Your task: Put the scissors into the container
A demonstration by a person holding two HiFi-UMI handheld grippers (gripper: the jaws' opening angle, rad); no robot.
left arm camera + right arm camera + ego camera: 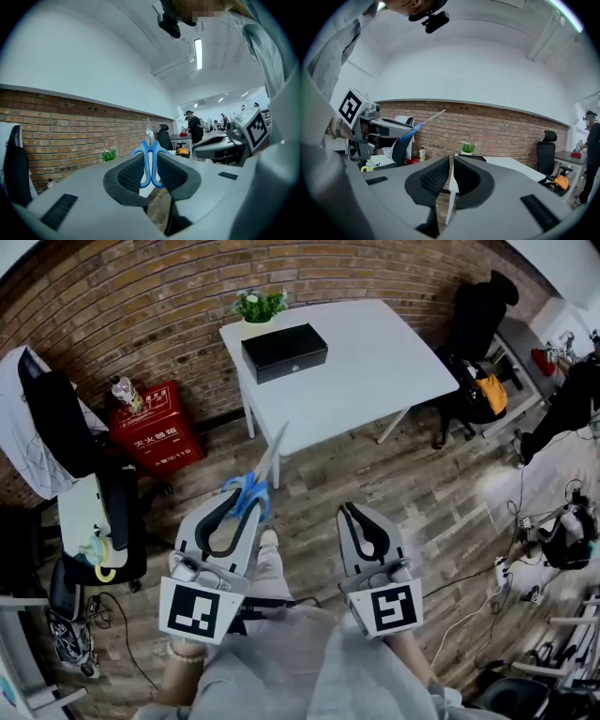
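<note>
Blue-handled scissors are pinched by their handles in my left gripper, and the metal blades slant up toward the white table. In the left gripper view the handles sit between the pads with the blade tip pointing away. The container, a black box, stands on the table's far left part, well ahead of both grippers. My right gripper hovers beside the left one over the wooden floor, shut with nothing in it. The right gripper view shows its jaws together and the scissors off to the left.
A small potted plant stands at the table's back corner by the brick wall. A red cabinet and a dark chair with clothes are at the left. An office chair is at the right, with cables on the floor.
</note>
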